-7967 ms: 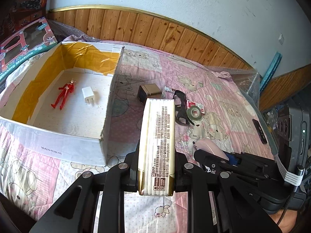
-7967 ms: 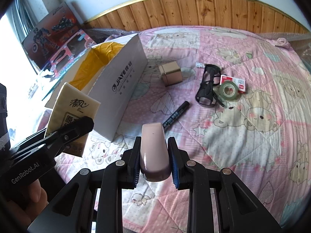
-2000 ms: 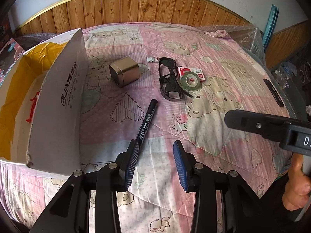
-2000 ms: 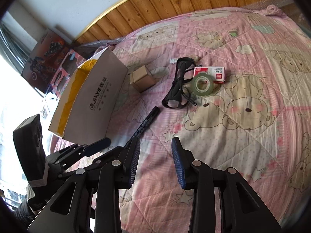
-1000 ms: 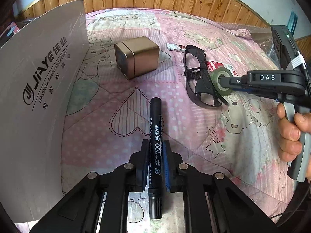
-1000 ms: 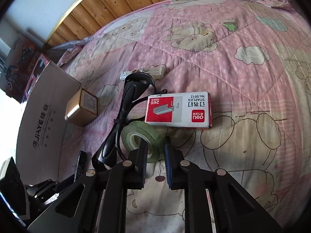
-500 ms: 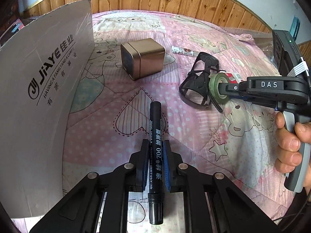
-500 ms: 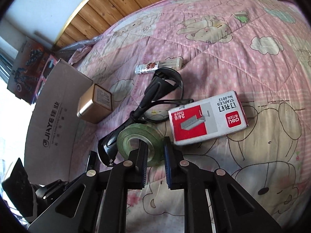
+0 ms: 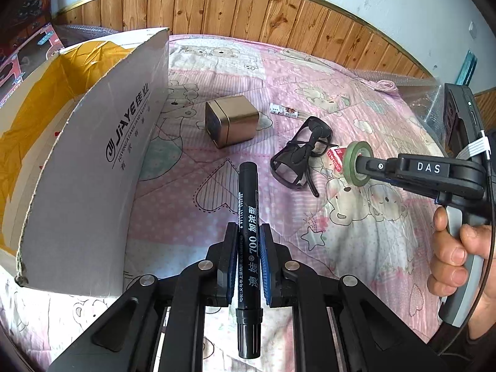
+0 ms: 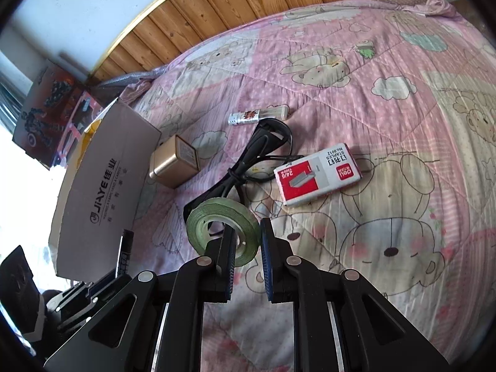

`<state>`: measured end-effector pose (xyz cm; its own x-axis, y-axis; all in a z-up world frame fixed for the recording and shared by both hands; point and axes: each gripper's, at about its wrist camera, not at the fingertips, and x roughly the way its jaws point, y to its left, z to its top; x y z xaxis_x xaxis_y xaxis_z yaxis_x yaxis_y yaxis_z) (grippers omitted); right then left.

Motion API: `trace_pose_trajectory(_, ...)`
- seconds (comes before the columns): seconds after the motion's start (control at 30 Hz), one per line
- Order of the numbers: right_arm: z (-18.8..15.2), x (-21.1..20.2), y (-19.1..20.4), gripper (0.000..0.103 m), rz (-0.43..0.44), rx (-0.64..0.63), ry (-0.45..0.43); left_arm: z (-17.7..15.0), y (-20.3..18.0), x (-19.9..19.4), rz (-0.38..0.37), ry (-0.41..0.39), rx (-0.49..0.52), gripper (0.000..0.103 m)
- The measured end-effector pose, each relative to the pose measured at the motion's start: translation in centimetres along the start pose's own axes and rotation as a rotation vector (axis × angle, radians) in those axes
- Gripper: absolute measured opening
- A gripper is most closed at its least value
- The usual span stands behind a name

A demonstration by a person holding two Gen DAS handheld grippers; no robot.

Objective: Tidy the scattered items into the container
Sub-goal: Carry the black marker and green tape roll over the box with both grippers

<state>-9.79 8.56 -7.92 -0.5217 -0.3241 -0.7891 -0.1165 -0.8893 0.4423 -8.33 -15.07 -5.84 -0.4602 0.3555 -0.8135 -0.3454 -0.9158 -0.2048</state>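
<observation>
My left gripper [image 9: 249, 226] is shut on a black marker [image 9: 248, 204], held above the pink quilt and pointing away from me. The cardboard box [image 9: 93, 142] with yellow tape inside stands to its left. My right gripper [image 10: 246, 226] is shut on a green tape roll [image 10: 217, 214], lifted off the quilt; the roll [image 9: 352, 162] also shows in the left wrist view. On the quilt lie black glasses [image 9: 297, 158], a red and grey staples box [image 10: 319, 176], a gold tin [image 9: 231, 121] and a small tube [image 10: 257, 114].
A wood-panelled wall [image 9: 248, 9] runs behind the bed. Toy boxes [image 10: 49, 99] lean beyond the cardboard box. A hand [image 9: 455, 254] holds the right gripper's handle at the right of the left wrist view.
Both grippers have risen from the quilt with their items. The tape roll has come up off the glasses and staples box, and the cardboard box's open top has come into the left view.
</observation>
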Motion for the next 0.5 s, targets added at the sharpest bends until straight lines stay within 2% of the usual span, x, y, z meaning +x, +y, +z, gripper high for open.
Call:
trace_pose_trajectory(0.27, -1.3, -3.3, 2.4, 0.016, 0.045, -0.042, -0.038, 0.1, -0.7, -2.5, -0.007, -0.025, -0.006, 0.014)
trace_pose_trajectory(0.5, -3.0, -3.7, 4.9, 0.016, 0.066, -0.098, -0.021, 0.0, -0.7, -4.9, -0.018, -0.058, -0.013, 0.014)
